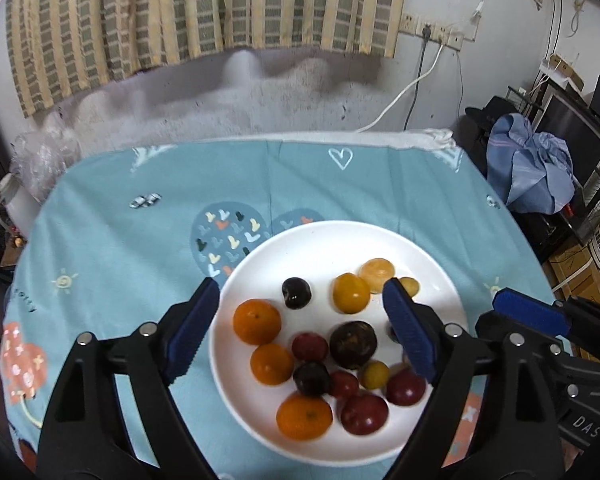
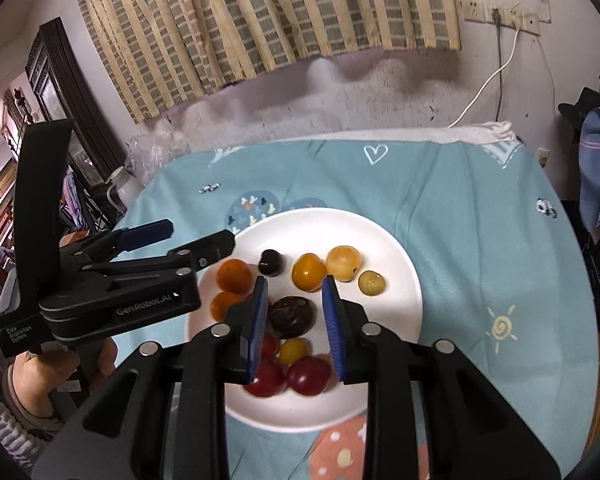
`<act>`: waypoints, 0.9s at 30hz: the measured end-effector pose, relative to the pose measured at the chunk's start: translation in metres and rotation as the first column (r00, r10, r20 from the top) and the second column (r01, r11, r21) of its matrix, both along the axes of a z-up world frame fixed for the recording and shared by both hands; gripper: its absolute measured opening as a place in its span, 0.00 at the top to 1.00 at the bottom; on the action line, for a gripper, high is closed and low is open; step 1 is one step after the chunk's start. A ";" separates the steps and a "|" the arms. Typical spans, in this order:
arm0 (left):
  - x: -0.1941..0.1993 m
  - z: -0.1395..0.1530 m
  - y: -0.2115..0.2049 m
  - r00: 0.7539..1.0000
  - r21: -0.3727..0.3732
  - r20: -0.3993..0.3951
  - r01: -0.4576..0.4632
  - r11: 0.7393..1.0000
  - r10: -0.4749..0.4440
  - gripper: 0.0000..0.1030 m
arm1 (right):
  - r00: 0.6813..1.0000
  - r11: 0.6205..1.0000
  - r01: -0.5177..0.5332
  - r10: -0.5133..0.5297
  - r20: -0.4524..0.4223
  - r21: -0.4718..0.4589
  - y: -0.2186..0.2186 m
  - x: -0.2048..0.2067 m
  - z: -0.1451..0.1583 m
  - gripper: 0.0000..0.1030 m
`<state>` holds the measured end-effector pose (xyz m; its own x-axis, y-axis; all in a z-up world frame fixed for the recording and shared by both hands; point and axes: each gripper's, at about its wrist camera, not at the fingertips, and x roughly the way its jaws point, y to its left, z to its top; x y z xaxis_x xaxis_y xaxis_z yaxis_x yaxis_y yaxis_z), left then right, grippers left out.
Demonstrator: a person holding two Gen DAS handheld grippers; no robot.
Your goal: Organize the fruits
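Presently: white plate (image 2: 410, 280) on the table, fruits (image 2: 290, 316) crowded at its middle. Right hand-held gripper (image 2: 294, 332) half open, empty, above the dark fruit. Left hand-held gripper (image 1: 300, 332) wide open, empty, over the plate. Risk: neighbours nudged, rolling off the plate.

we see the left gripper (image 1: 302, 330) with jaws spread wide, blue pads (image 1: 194, 330) tilted outward, nothing between them. right gripper (image 2: 295, 330) sits just beside it on the right, jaws parted more narrowly, pads (image 2: 334, 328) near parallel, gripping nothing. from the right wrist view the left gripper (image 2: 188, 240) points right, level, and a bare left hand (image 2: 40, 376) in a ribbed cuff holds its handle at near left.
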<state>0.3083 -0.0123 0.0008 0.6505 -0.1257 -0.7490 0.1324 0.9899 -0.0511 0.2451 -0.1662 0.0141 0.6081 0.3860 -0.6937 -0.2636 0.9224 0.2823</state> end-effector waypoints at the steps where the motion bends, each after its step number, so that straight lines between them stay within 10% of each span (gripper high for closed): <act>1: -0.008 0.008 0.000 1.000 0.001 0.011 0.000 1.000 0.000 0.14 | 1.000 1.000 0.002 -0.002 0.010 0.002 0.000 -0.008 0.005 0.64; 3: -0.024 0.022 -0.001 0.999 0.004 0.038 -0.004 1.000 0.004 0.13 | 0.999 1.000 0.014 -0.014 0.033 -0.003 0.000 -0.021 0.014 0.44; 13: -0.104 0.064 -0.003 0.994 0.023 0.105 -0.028 0.999 0.026 0.03 | 0.995 1.000 0.000 0.001 0.104 -0.009 0.004 -0.094 0.042 0.42; 27: -0.199 -0.027 0.010 0.984 -0.021 -0.158 -0.084 0.996 0.079 0.02 | 0.995 1.000 0.015 -0.017 -0.103 -0.025 0.000 -0.178 -0.042 0.40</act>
